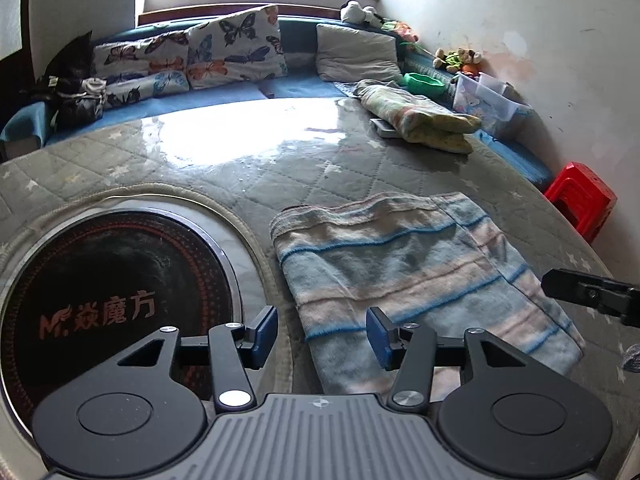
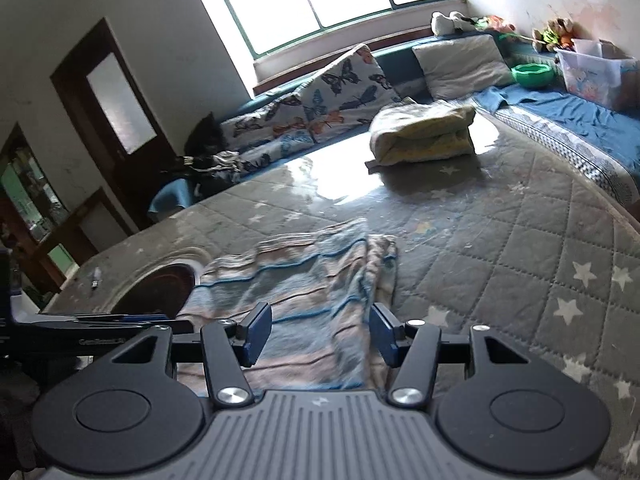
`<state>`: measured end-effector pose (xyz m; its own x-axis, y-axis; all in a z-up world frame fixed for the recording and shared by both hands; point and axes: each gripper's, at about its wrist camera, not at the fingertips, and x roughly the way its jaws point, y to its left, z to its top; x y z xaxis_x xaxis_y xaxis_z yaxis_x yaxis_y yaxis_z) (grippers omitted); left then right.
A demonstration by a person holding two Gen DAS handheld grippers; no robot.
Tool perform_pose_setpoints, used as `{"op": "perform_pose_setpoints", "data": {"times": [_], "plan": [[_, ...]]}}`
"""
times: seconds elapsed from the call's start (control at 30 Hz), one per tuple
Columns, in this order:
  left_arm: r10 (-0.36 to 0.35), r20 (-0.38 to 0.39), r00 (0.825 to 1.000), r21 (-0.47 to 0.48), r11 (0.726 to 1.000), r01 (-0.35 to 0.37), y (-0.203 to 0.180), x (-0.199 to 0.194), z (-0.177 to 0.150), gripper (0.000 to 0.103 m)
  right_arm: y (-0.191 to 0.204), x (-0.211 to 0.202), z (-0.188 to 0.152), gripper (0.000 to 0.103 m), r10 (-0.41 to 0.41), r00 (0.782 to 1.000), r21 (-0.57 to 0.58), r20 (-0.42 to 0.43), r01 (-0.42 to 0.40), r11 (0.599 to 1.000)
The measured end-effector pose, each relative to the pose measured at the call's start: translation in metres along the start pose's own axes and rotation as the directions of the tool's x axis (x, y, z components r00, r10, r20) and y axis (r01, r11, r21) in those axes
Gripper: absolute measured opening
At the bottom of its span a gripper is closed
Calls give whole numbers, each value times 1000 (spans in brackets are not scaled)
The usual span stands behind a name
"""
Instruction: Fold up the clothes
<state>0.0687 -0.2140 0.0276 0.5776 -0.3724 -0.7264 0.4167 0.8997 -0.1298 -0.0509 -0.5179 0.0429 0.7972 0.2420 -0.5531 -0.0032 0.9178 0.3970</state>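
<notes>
Striped cloth folded flat

Striped cloth [image 1: 408, 276] in pale blue, pink and white bands lies folded flat on the quilted grey bench cover [image 1: 360, 168], just beside the round dark cooktop [image 1: 116, 280], edges slightly rumpled

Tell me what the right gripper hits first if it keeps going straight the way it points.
Most likely the striped towel: the open right gripper points down onto it, with nothing visibly between.
</notes>
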Motion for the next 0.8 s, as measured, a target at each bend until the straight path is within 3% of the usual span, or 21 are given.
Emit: {"op": "perform_pose_setpoints", "data": {"times": [0.2, 0.4, 0.6, 0.8], "plan": [[-5, 12, 1000, 71, 997, 4, -10, -9, -15, 52, 9, -9, -13, 55, 69, 998, -4, -8, -69, 998], [20, 0, 1000, 124, 992, -19, -15, -4, -28, 52, -7, 3, -27, 55, 50, 998, 56, -48, -47, 997], [23, -2, 1000, 120, 992, -23, -12, -1, -31, 53, -1, 2, -13, 59, 44, 998, 14, -45, -43, 999], [21, -1, 1000, 108, 994, -20, -10, -1, -32, 55, 12, 30, 9, 59, 52, 997, -48, -56, -54, 997]]}}
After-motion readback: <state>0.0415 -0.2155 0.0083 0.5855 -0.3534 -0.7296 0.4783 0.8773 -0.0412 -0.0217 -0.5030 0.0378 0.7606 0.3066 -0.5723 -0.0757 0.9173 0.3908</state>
